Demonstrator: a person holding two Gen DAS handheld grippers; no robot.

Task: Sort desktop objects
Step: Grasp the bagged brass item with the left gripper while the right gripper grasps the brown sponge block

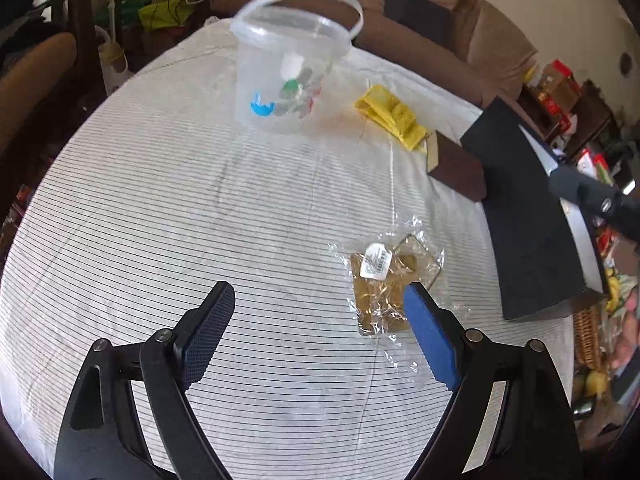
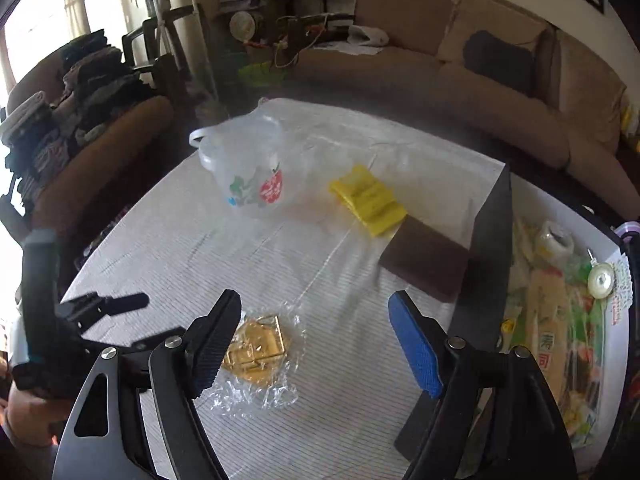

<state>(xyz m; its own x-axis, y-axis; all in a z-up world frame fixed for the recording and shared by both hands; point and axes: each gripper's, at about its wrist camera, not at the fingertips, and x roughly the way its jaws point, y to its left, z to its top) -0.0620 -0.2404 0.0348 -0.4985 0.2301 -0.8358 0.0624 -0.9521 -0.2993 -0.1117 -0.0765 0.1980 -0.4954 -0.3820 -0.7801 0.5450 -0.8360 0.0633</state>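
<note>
My left claw (image 1: 318, 300) hangs above the near part of the tabletop (image 1: 160, 220), its jaws spread wide and holding nothing. In the right wrist view it appears at the left edge (image 2: 120, 304), well apart from the other things.

The tub (image 1: 286, 76), a clear plastic pail with a printed side and a raised handle, stands upright toward the far edge. To its right lies the yellow pack (image 1: 394, 116), flat on the striped cloth, near the tub but apart from it. The brown block (image 1: 456, 164) lies just beside the pack's right end and touches the black board (image 1: 528, 208), which runs along the right edge.

The bag (image 1: 390, 280), a crinkled clear wrapper with gold-coloured metal parts and a white label inside, lies flat near the middle of the near half. In the left wrist view my left claw's blue pad overlaps its near right corner; whether they touch I cannot tell.

My right claw (image 2: 316, 330) is likewise spread wide and empty, with the bag (image 2: 260, 356) beside its left finger.
</note>
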